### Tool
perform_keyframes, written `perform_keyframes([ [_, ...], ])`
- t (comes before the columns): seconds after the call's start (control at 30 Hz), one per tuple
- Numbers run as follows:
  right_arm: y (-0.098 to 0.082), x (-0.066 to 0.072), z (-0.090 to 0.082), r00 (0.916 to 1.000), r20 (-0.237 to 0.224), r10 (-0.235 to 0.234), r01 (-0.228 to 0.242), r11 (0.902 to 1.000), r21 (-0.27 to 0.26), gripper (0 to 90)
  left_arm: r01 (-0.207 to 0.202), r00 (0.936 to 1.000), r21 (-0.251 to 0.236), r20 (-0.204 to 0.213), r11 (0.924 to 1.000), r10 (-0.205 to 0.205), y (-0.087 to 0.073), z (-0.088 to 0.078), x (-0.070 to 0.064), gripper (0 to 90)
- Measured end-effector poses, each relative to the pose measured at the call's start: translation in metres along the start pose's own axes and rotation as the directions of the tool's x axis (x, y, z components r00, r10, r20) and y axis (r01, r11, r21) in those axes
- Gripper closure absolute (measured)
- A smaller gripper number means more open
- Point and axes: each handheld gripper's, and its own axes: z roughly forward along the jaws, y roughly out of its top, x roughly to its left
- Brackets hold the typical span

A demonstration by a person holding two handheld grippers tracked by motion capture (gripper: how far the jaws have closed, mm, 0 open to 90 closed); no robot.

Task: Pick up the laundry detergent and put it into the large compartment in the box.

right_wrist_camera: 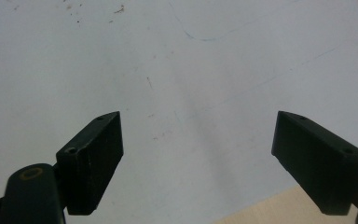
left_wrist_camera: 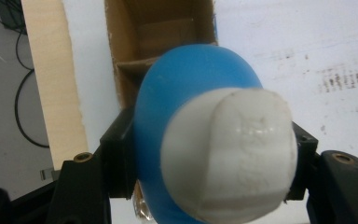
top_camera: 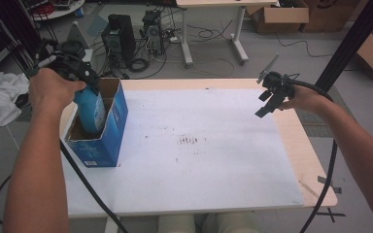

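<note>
While the bottle is hanging in the box mouth: the scene is reading as below.

Left gripper (left_wrist_camera: 209, 154): its jaws are pinching the blue bottle (left_wrist_camera: 186, 107) from both sides, just under the white cap (left_wrist_camera: 228, 154); in the high view the person's left hand (top_camera: 53, 90) is covering most of the gripper.

Blue bottle: it is standing upright, its lower part sinking inside the open blue carton (top_camera: 111, 121) near the tabletop's left edge; the carton wall is hiding the base, so whether it is touching the bottom I cannot tell.

Carton: its brown inner flaps are showing past the bottle in the left gripper view; the print on its front is too small to read.

Right gripper (right_wrist_camera: 198, 158): its jaws are standing spread wide with nothing between them, hovering over the white sheet (right_wrist_camera: 191, 56) near the tabletop's right edge.

Tabletop (top_camera: 315, 160): dark smudges are marking the sheet's middle.
</note>
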Motion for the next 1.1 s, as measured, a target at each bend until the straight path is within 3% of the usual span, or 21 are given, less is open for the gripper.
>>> perform_keyframes([
  [0.43,0.001,0.0,0.001,1.0,0.001,0.003,-0.003,1.0,0.007,16.4,0.01,0.9998,0.027,0.015,0.9996,-0.011,-0.014,0.052,0.006,38.4],
  [1.1,-0.002,0.0,0.005,0.9998,-0.005,0.018,-0.018,0.9997,0.013,16.4,0.021,0.9994,0.055,0.025,0.9983,-0.023,-0.028,0.094,0.012,38.4],
])
